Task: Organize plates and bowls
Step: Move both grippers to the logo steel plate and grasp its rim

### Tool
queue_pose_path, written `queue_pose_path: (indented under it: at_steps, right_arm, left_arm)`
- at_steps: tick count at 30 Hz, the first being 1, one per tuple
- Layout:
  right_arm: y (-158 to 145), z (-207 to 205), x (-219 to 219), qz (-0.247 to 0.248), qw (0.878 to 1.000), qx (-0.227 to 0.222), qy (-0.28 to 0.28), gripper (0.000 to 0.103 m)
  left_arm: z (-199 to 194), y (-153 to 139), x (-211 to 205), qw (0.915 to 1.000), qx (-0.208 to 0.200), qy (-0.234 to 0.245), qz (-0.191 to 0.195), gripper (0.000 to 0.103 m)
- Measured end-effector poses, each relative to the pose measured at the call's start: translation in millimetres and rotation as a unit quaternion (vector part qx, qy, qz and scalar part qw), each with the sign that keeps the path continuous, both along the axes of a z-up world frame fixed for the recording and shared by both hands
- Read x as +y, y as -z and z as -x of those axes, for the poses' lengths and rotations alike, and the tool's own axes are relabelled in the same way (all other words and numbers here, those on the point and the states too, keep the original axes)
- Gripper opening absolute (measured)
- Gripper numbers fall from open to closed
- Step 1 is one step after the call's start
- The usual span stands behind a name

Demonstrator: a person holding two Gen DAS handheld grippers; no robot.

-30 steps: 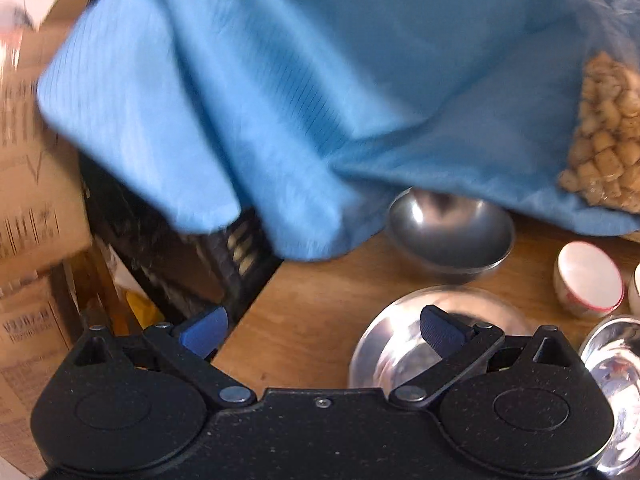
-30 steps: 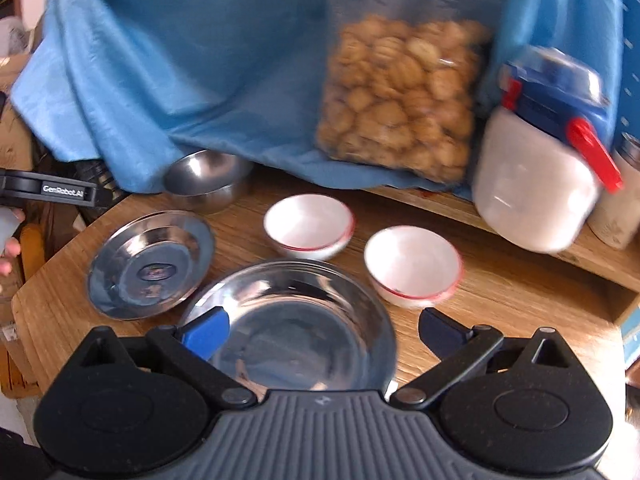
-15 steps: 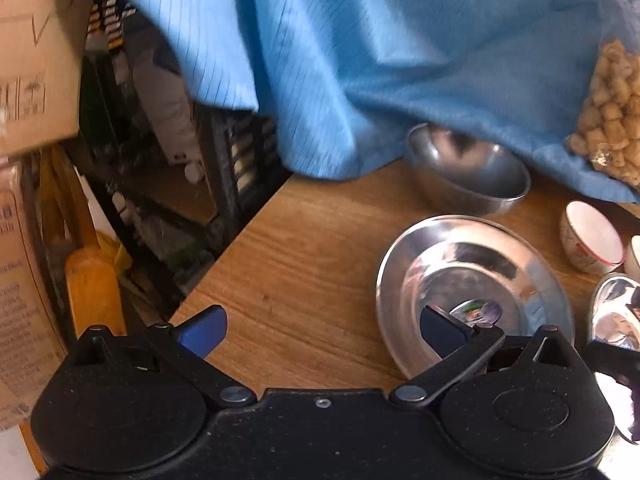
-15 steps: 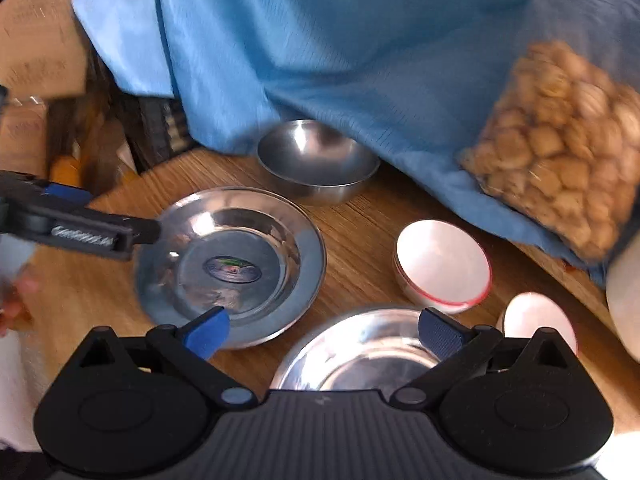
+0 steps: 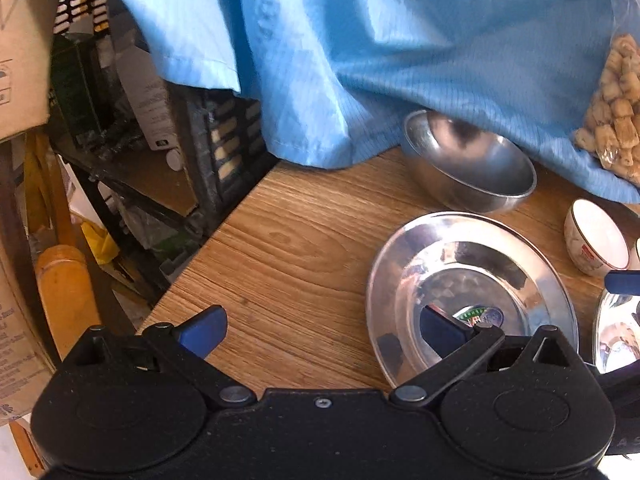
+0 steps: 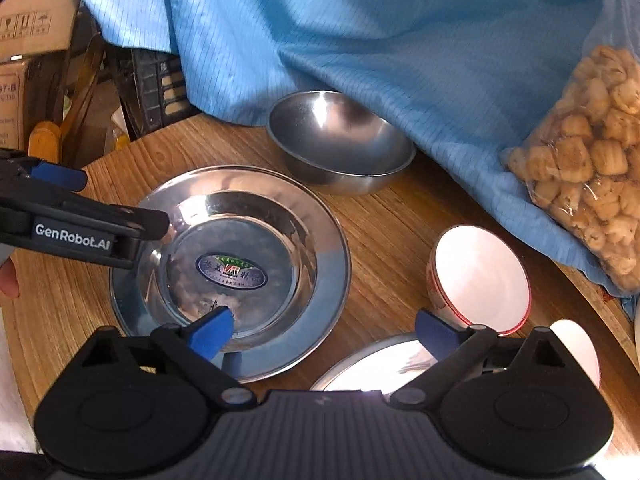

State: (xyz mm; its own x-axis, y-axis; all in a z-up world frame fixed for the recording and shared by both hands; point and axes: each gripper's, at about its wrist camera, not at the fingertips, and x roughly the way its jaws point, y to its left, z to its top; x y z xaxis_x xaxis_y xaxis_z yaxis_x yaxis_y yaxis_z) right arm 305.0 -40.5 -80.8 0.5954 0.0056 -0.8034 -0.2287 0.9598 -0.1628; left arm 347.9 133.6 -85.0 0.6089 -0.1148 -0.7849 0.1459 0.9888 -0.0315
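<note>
The left gripper point(image 5: 322, 330) stands spread wide, gripping nothing, over the wooden table point(image 5: 296, 256) beside the stickered steel plate point(image 6: 256, 240) at frame centre. The right gripper point(image 6: 324, 330), jaws closing, grips nothing. A steel bowl point(image 6: 340, 140) sits above.

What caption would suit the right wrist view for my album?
Right gripper, jaws closing on nothing, hovers above a round steel plate beside a deep steel bowl on the wooden table.

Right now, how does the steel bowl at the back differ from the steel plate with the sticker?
The steel bowl is deep and round-sided; the steel plate is shallow with a broad flat rim. The bowl sits partly under the blue cloth, while the plate lies in the open. The plate has a sticker; the bowl looks bare. Both are shiny, empty and upright.
</note>
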Motion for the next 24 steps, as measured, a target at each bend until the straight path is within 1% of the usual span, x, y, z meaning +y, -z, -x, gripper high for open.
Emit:
queue_pose_path:
  at_steps: [3,5,9,10,12,14,16,17,21,23,24]
  right_arm:
    - [-0.2,-0.6,1.1,-0.001,1.000,0.000,0.000,0.090]
    - [-0.1,-2.0,2.1,0.002,1.000,-0.002,0.007,0.083]
    - [-0.5,-3.5,2.1,-0.001,1.000,-0.003,0.018,0.077]
    - [-0.4,-3.9,2.2,0.000,1.000,-0.004,0.019,0.075]
    - [0.1,-5.1,2.4,-0.001,1.000,-0.003,0.021,0.070]
    - [1.0,-5.7,2.5,-0.003,1.000,0.001,0.022,0.062]
    - [1.3,-6.1,2.8,-0.006,1.000,0.002,0.022,0.059]
    - [1.6,-6.3,2.5,-0.009,1.000,0.003,0.022,0.058]
    - [3.6,-7.4,1.5,-0.016,1.000,0.008,0.025,0.047]
    - [4.4,-7.8,1.5,-0.022,0.999,0.010,0.028,0.044]
    - [4.6,-7.9,1.6,-0.025,0.999,0.010,0.030,0.043]
  left_arm:
    - [-1.7,0.4,-0.4,0.9999,0.003,-0.002,0.010,0.102]
    - [-2.6,0.5,0.1,0.9998,0.003,-0.002,0.018,0.101]
    - [-5.0,0.4,0.7,0.9995,0.003,0.004,0.030,0.093]
    - [-6.0,0.0,0.6,0.9995,0.002,0.004,0.033,0.090]
    - [-7.3,-0.4,0.6,0.9993,0.002,0.004,0.036,0.088]
    - [-8.2,-0.9,1.2,0.9992,0.003,0.003,0.040,0.085]
    - [-8.9,-0.7,1.4,0.9989,0.008,0.005,0.046,0.076]
    - [-9.2,-0.3,1.5,0.9987,0.011,0.007,0.048,0.074]
    - [-8.8,1.0,1.4,0.9980,0.022,0.012,0.058,0.053]
    - [-8.6,0.3,2.4,0.9975,0.024,0.013,0.065,0.047]
    - [-8.7,0.2,3.6,0.9968,0.026,0.014,0.074,0.042]
